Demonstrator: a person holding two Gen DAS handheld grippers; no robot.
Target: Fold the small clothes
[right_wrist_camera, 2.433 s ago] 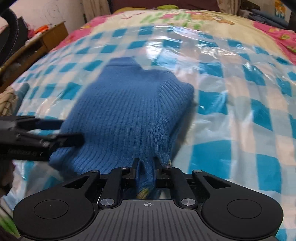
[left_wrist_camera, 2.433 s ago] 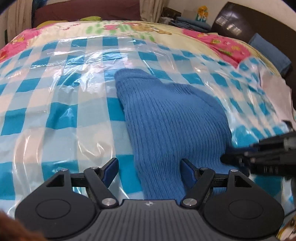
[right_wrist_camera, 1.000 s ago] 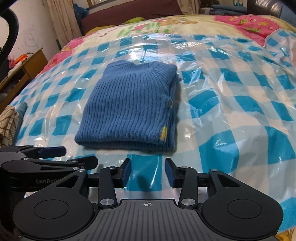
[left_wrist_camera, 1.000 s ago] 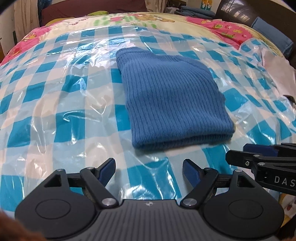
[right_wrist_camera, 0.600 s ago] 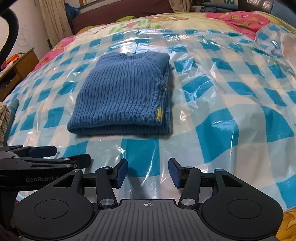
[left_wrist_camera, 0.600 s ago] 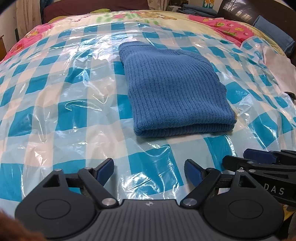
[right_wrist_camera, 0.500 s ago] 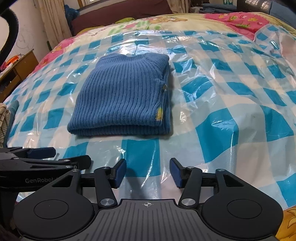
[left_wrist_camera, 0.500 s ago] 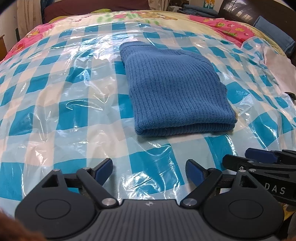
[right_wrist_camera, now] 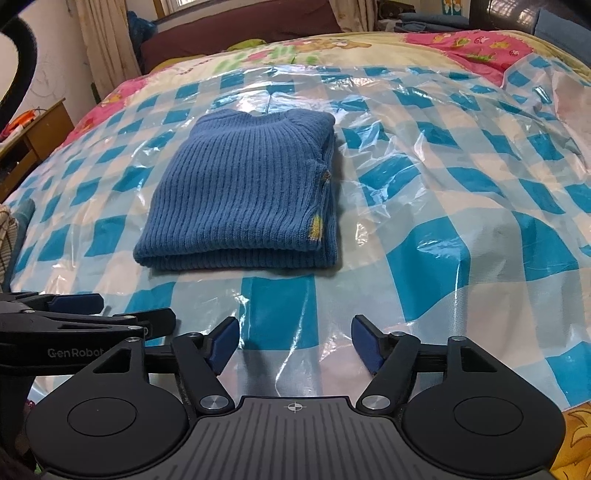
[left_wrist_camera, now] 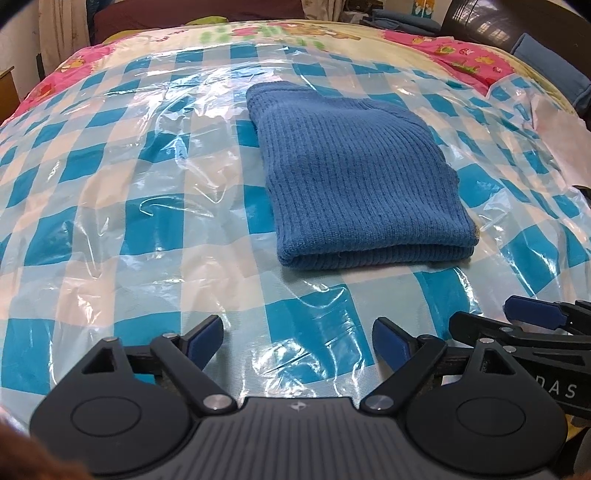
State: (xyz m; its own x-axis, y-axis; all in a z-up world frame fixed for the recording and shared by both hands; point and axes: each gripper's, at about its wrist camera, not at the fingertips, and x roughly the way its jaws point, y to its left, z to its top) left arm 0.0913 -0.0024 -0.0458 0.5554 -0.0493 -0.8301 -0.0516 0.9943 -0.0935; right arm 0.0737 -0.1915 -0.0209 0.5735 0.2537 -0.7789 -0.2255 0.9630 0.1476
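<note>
A blue ribbed knit sweater [left_wrist_camera: 358,177] [right_wrist_camera: 243,192] lies folded into a flat rectangle on the clear plastic sheet over the blue-checked bedcover [left_wrist_camera: 110,206]. A yellow patch shows at its right edge in the right wrist view. My left gripper [left_wrist_camera: 297,338] stands open above the sheet, short of the sweater's near fold, with nothing between its fingers. My right gripper [right_wrist_camera: 293,341] hangs just to its right, its jaws opening and empty; its fingertips [left_wrist_camera: 532,315] show in the left wrist view. Neither gripper touches the sweater.
The crinkled plastic sheet [right_wrist_camera: 461,155] covers most of the bed. A floral quilt [right_wrist_camera: 461,40] lies beyond it. A wooden cabinet [right_wrist_camera: 40,136] stands at the left, a dark headboard [left_wrist_camera: 491,18] and folded blue cloth [left_wrist_camera: 399,16] at the far right.
Both grippers drew back from the sweater, which now lies folded and free on the sheet. The right gripper let go of its edge and its jaws have widened since.
</note>
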